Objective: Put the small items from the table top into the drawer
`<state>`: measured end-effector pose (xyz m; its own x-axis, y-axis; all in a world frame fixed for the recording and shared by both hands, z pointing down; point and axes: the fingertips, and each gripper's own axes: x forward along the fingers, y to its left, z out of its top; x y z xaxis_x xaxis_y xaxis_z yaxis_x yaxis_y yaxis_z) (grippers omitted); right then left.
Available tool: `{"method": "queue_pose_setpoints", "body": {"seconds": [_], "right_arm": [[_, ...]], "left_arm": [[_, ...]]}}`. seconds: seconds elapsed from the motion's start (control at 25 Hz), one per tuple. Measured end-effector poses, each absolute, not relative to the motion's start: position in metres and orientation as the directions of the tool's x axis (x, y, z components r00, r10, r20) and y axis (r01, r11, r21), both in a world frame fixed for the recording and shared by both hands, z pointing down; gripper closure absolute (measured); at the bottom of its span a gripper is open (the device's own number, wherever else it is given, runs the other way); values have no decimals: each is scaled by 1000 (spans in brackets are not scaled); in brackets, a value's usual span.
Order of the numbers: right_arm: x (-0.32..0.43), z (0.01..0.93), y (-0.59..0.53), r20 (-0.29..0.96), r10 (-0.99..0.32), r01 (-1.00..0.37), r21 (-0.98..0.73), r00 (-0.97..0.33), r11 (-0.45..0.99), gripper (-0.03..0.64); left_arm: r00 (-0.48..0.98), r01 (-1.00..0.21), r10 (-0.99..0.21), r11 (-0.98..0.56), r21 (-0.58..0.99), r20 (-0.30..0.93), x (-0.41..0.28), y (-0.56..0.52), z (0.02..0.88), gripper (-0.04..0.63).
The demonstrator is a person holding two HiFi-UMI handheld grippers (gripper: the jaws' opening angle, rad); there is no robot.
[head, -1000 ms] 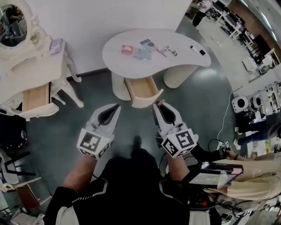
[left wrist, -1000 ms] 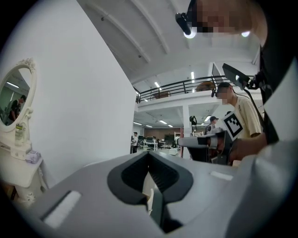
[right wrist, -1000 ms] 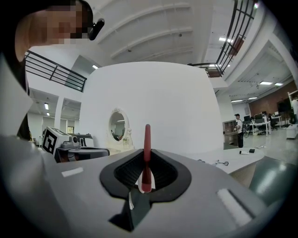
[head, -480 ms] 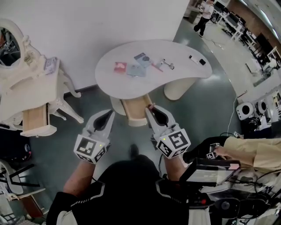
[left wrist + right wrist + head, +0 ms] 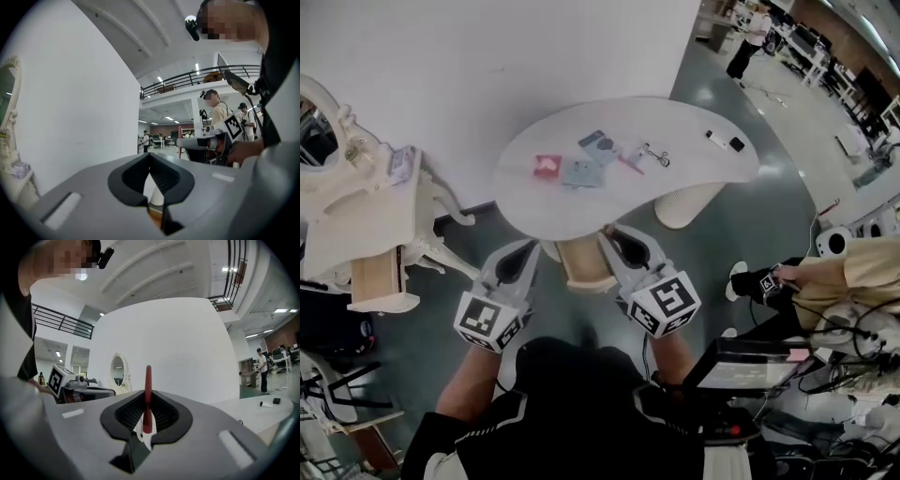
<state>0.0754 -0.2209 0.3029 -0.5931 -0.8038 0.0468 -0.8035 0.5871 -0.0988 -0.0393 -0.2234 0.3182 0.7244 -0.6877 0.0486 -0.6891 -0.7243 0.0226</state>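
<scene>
White table [image 5: 694, 173] carries the small items [image 5: 581, 172], and its open drawer [image 5: 583, 266] sits between my grippers. My right gripper [image 5: 147, 401] pinches a red stick [image 5: 148, 378], my left gripper [image 5: 150, 159] is closed and empty, and a cream vanity [image 5: 356, 220] stands to the left.

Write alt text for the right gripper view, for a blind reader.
The right gripper holds a thin red stick in its shut jaws, pointing up before a white wall. A white table top lies at right.

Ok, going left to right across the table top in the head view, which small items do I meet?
Red card → grey-blue packet → small metal item → small white item → small black item.
</scene>
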Motion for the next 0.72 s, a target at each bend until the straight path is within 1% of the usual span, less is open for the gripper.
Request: {"method": "queue_pose_setpoints", "body": {"seconds": [0.16, 0.32, 0.48, 0.72], "right_arm": [[76, 309, -243, 72, -795, -797, -106, -603, 595, 569], [73, 319, -265, 102, -793, -799, -101, -600, 592, 569], [69, 326, -293, 121, -815, -823, -110, -567, 557, 569], [58, 331, -321, 139, -815, -826, -107, -563, 553, 569]], "left_arm": [[718, -696, -693, -717, 37, 66, -40, -244, 323, 595], [734, -678, -675, -734, 38, 70, -40, -266, 330, 595], [774, -632, -629, -773, 46, 72, -41, -296, 331, 595], [811, -583, -579, -812, 28, 81, -45, -331, 331, 595]]}}
